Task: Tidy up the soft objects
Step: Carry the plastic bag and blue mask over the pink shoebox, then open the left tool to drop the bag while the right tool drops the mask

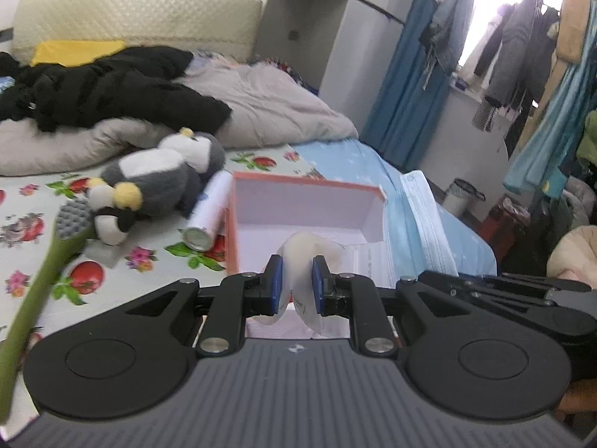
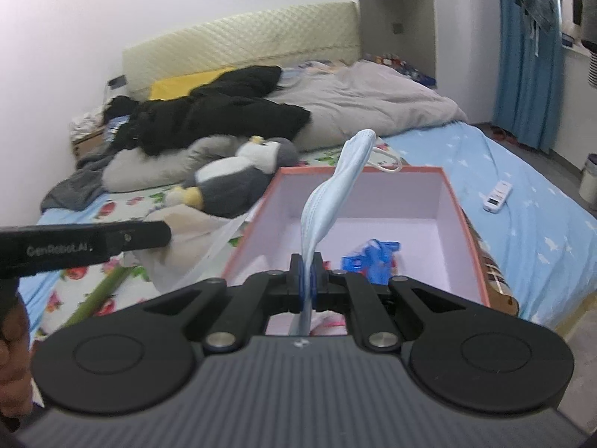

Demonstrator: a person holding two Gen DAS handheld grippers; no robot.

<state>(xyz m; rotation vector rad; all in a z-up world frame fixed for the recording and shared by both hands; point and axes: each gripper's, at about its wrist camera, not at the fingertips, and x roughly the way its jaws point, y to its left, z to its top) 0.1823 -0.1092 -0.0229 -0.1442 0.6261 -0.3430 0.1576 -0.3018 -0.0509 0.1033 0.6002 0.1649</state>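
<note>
Taking the pink-rimmed box [image 2: 462,220] on the bed as landmark: left of it lie a green long-handled brush [image 1: 33,283], a plush penguin [image 1: 156,179] and a white tube [image 1: 209,212]. At its near-left edge the left gripper [image 1: 296,283] pinches a pale soft pad [image 1: 309,250]. Over its opening the right gripper [image 2: 307,272] clamps a blue face mask [image 2: 332,198]. Both seem mid-deposit; next, lower past the rim and release. The box floor has room beyond the blue item [image 2: 373,257].

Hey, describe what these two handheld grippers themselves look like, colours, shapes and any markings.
Both match: the left gripper and right gripper have black linkage arms with silver pivot bolts, round black discs on each side, a grey ribbed body with a small white logo, and blue pads on the fingers. The left gripper's side reads "GenRobot.AI". No cables show.
</note>
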